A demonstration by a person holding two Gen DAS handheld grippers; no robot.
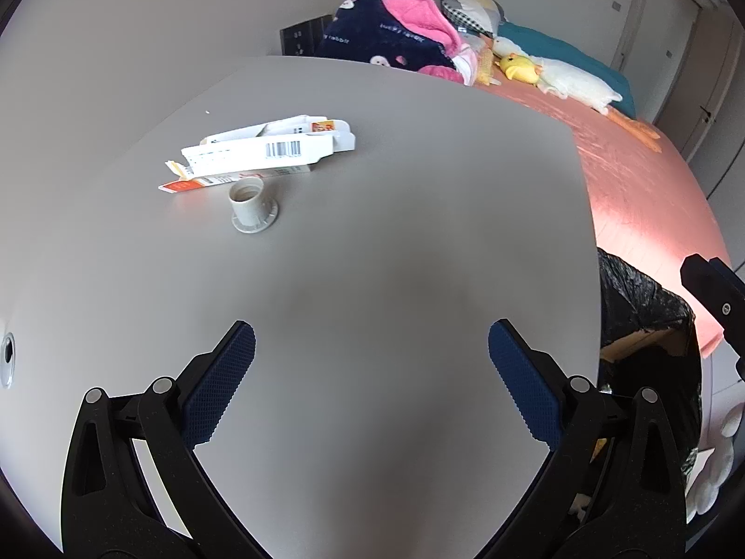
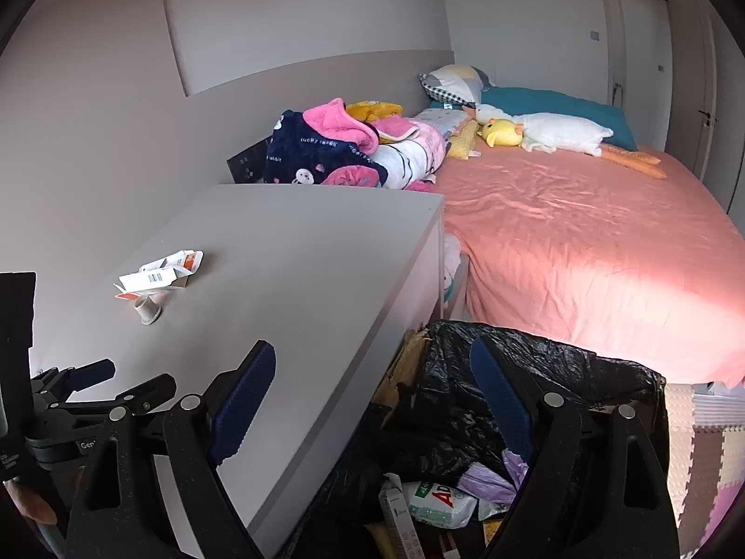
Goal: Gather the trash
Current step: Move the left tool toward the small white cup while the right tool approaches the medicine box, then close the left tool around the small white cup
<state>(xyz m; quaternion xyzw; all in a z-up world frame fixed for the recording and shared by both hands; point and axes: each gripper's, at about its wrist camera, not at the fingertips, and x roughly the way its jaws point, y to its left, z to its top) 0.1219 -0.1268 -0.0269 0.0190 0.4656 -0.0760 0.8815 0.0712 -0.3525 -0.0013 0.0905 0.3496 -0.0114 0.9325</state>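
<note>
1. Left wrist view: torn cardboard packaging [image 1: 260,151] and a small grey cap [image 1: 251,205] lie touching, toward the tabletop's [image 1: 372,256] far left edge.
2. Left gripper [image 1: 371,358] gapes empty; right gripper [image 2: 372,386] likewise, over the bag-lined bin [image 2: 535,372] (already part-filled).
3. Risk: the flattened, flimsy carton may slide away or nudge the cap rolling.

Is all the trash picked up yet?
Not yet. Some wrappers already lie in the black trash bag. Both the left gripper and right gripper are open and empty. The torn cardboard box and small cup are on the table.
</note>
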